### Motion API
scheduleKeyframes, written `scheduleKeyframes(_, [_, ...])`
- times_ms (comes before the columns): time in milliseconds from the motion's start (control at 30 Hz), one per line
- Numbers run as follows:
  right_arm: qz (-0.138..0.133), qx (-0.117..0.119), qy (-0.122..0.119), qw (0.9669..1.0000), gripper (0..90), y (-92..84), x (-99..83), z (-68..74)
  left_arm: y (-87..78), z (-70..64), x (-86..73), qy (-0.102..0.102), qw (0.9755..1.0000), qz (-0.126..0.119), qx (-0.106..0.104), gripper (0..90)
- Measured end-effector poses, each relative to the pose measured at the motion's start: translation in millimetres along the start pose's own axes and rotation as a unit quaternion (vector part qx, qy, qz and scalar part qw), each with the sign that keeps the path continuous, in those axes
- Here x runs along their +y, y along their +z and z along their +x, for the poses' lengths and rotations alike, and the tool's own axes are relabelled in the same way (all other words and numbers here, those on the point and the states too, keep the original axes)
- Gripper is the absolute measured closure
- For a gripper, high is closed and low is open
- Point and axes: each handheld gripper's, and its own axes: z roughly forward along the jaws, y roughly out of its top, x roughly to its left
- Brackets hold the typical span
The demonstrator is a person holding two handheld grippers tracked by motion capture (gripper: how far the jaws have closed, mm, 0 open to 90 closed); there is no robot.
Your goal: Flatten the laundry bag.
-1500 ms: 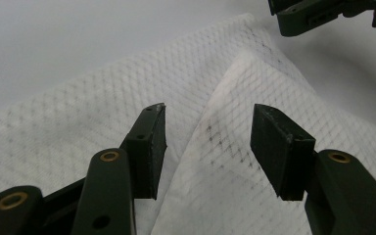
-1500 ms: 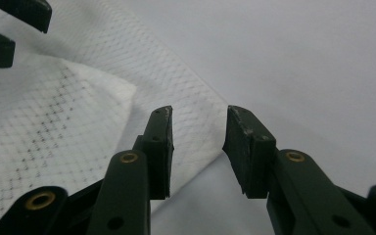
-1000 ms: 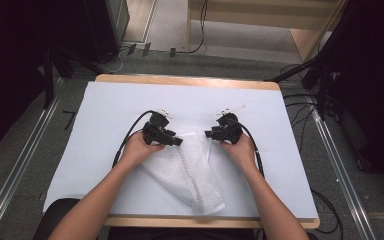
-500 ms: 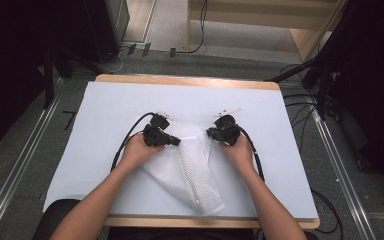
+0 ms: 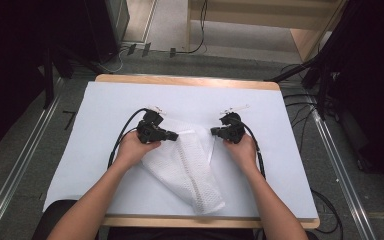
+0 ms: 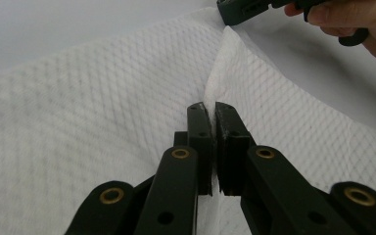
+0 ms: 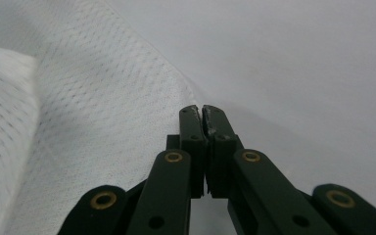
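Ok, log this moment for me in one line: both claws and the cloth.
left claw: shut on white mesh-textured cloth, jaws just closed | right claw: shut on cloth edge, jaws just closed | cloth: folded, lying on white table cover

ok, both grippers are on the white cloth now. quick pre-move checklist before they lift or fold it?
1. Left gripper shut on the white cloth: ok, a fold of it sits pinched between the jaws in the left gripper view.
2. Right gripper shut: ok. Cloth actually caught: cannot tell, the jaws meet right at the cloth's edge.
3. Both grippers at the far corners of the cloth: ok in the high view.
4. Cloth lying flat: not ok, it is folded over itself and skewed.
5. Cables off the cloth: ok.
6. Cloth fully on the table cover: ok.
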Motion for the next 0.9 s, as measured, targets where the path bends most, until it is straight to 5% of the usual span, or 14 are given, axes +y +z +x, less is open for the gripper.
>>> scheduleKeyframes(200, [-0.01, -0.005, 0.029, 0.9995, 89.3, -7.7, -1.9, -17.2, -16.9, 0.9, 0.1, -0.006, 0.9989, -0.035, -0.029, 87.5])
scheduleKeyframes(467, [-0.015, -0.007, 0.06, 0.998, 89.4, -14.4, -5.0, -36.1, -31.4, 8.5, -5.5, -0.01, 0.999, -0.041, -0.01, 87.5])
scheduleKeyframes(900, [-0.025, -0.024, 0.069, 0.997, 89.4, -24.9, -0.8, -57.3, -57.1, 17.8, -28.4, -0.039, 0.9974, -0.06, 0.007, 87.0])
